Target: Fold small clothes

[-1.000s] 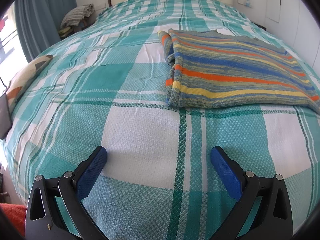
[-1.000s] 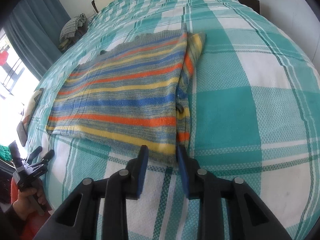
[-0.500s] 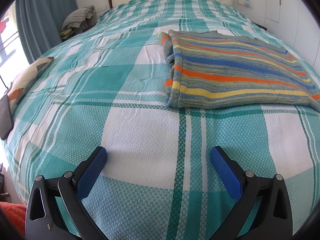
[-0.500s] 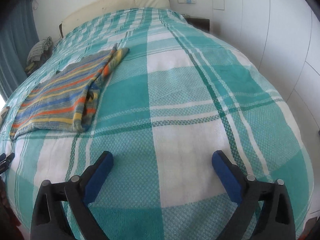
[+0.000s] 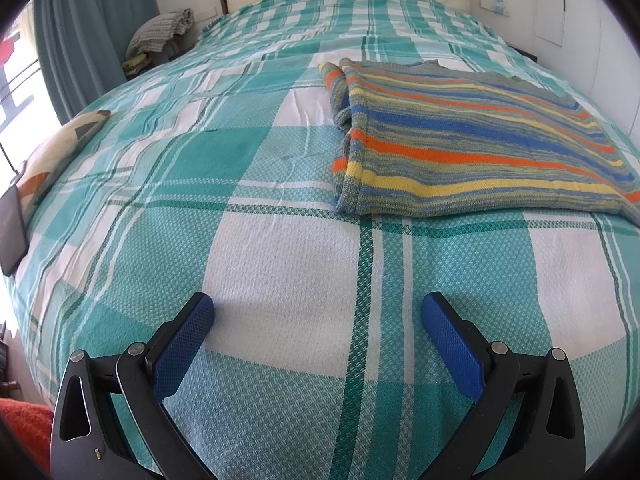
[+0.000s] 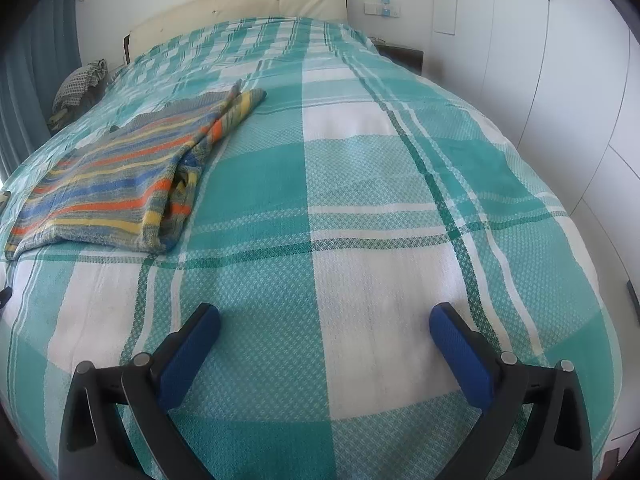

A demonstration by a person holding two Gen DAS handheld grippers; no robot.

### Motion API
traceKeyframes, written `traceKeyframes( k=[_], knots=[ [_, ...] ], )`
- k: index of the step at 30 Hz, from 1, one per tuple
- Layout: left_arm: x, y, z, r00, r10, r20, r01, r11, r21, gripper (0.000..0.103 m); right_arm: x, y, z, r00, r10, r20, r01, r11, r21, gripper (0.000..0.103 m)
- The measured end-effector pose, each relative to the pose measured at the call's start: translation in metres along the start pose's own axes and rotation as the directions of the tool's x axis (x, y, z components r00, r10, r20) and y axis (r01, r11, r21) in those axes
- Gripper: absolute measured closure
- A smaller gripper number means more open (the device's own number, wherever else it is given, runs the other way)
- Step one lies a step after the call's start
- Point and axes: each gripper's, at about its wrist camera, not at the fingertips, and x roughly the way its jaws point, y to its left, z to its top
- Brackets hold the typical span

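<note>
One teal plaid bedspread point(image 5: 280, 280), white walls point(image 6: 520, 40).

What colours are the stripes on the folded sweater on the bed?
The sweater has orange, yellow and blue stripes on grey. The left wrist view shows it best.

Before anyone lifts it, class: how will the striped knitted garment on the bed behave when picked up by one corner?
The striped knitted garment will probably flop and unfold, since its layers lie loosely folded. It likely drags rather than slides on the textured bedspread.
</note>
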Motion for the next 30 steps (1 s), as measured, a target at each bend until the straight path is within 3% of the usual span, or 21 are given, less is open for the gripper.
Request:
traceKeyframes(
  k=[27, 30],
  knots=[
    [-0.0031, -0.0011, 0.0016, 1.000, 0.017, -0.010, -0.017, 1.000, -0.011, 0.000, -0.0003, 0.0011, -0.0005, 1.000, -0.005, 0.000, 0.005, 1.000, -0.003, 0.000],
    [-0.0036, 0.0000, 0.0052, 0.999, 0.021, -0.039, -0.022, 1.000, -0.022, 0.000, -0.0004, 0.0012, -0.0006, 1.000, -0.006, 0.000, 0.006, 1.000, -0.003, 0.000]
  ],
)
